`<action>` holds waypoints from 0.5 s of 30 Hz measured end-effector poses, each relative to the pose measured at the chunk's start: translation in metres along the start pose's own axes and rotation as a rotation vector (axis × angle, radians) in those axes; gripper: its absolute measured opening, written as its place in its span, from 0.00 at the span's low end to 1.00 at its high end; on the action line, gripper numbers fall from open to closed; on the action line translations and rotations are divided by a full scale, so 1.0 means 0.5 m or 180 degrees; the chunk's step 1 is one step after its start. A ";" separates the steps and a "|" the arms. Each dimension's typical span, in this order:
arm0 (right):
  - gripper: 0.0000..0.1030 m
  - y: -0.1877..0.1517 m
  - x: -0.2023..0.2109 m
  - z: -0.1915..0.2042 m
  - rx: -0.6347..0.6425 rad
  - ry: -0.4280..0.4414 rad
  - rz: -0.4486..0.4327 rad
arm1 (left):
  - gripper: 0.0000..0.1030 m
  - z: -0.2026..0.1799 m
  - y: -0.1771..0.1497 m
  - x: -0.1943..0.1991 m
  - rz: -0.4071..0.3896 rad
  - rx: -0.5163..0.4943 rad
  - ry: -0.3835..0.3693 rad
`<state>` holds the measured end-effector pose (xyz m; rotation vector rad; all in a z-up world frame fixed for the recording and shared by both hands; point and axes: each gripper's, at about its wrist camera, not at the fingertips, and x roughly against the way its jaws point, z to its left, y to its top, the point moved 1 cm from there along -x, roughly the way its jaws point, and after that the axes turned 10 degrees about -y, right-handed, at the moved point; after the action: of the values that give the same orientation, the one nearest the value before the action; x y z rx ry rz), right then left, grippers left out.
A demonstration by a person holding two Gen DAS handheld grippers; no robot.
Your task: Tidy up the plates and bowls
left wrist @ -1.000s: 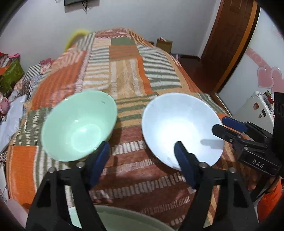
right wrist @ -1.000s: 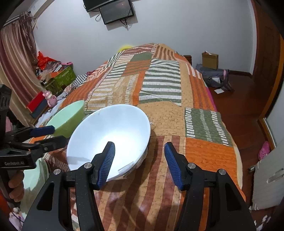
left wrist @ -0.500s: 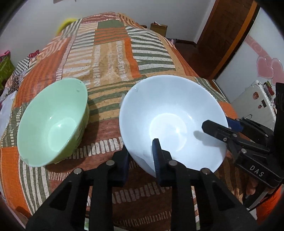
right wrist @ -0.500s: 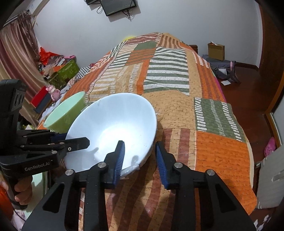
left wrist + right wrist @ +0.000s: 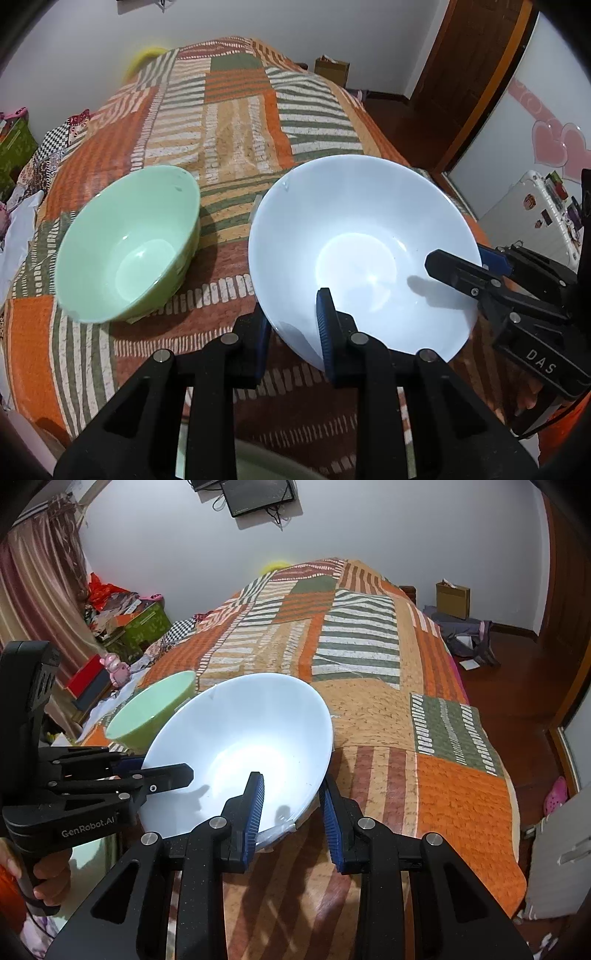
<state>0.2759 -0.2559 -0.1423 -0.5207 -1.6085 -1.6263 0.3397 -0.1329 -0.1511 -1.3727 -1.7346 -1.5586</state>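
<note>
Since the earlier frame, the jaws of both tools had just been closing onto the rim of the white bowl (image 5: pixel 364 254), which was raised and tilted off the bedspread (image 5: pixel 236 122). The left tool (image 5: pixel 295 328) was clamped on the bowl's near rim, one blue pad inside the bowl and the other outside against its wall. The right tool (image 5: pixel 291 808) was clamped on the opposite rim in the same manner, with one pad inside and one outside. The white bowl was thus held between both tools above the patchwork-covered bed. The green bowl (image 5: pixel 127 245) was left resting on the bedspread, just beside the white bowl and apart from it. In the right wrist view, a hand (image 5: pixel 48 877) was seen wrapped around the left tool's handle.
</note>
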 end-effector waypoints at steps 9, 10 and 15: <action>0.27 0.006 0.060 0.052 0.0129 -0.0021 -0.0138 | 0.23 -0.001 -0.028 0.092 -0.0228 -0.0002 -0.0008; 0.27 0.006 0.067 0.060 0.0148 -0.0022 -0.0159 | 0.23 -0.001 -0.033 0.105 -0.0261 -0.0004 0.0000; 0.27 0.006 0.097 0.101 0.0222 -0.0005 -0.0238 | 0.23 0.005 -0.059 0.163 -0.0378 -0.0017 0.0072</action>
<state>0.2365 -0.2182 -0.0981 -0.4305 -1.6975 -1.6179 0.2810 -0.0963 -0.0989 -1.2701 -1.8293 -1.6358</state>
